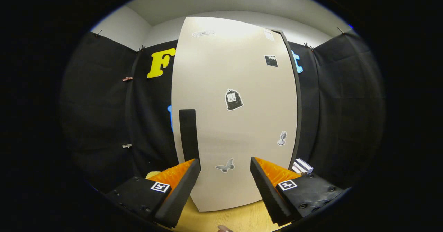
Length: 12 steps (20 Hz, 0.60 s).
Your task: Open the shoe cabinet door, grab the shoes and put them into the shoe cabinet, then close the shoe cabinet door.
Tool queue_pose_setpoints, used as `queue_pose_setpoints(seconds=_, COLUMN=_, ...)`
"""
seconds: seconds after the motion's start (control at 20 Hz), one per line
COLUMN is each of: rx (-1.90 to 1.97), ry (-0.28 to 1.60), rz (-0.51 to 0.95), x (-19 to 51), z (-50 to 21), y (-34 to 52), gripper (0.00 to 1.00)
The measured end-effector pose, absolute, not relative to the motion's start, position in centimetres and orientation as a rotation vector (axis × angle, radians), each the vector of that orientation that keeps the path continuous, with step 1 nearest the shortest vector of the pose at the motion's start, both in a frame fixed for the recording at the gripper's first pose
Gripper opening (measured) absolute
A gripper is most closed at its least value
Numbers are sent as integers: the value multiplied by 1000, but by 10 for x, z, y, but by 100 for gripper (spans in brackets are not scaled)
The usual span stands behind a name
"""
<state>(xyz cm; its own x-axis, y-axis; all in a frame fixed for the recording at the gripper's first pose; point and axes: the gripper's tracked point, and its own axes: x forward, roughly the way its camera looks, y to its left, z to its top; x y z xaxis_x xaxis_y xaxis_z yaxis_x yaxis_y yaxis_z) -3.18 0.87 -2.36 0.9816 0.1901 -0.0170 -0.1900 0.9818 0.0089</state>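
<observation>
The shoe cabinet's pale door [235, 114] stands straight ahead, closed as far as I can see, with several small stickers on it. A tall dark handle strip [188, 135] runs down its left side, just beyond my left finger. My gripper [225, 176] is open, close to the door's lower part, with nothing between the fingers. A bit of yellow [154, 174] peeks out behind the left finger; I cannot tell what it is.
The cabinet stands on a light wooden surface [238, 218]. Black cloth walls close in on both sides. A white striped object [302, 166] lies at the cabinet's right foot, behind my right finger. A fingertip [225, 229] shows at the bottom.
</observation>
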Motion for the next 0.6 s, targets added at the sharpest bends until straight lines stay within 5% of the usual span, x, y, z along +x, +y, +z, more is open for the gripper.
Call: queue_pose_setpoints(seconds=0.6, rx=-32, ry=0, rz=141, x=-21, z=-24, y=10, gripper=97)
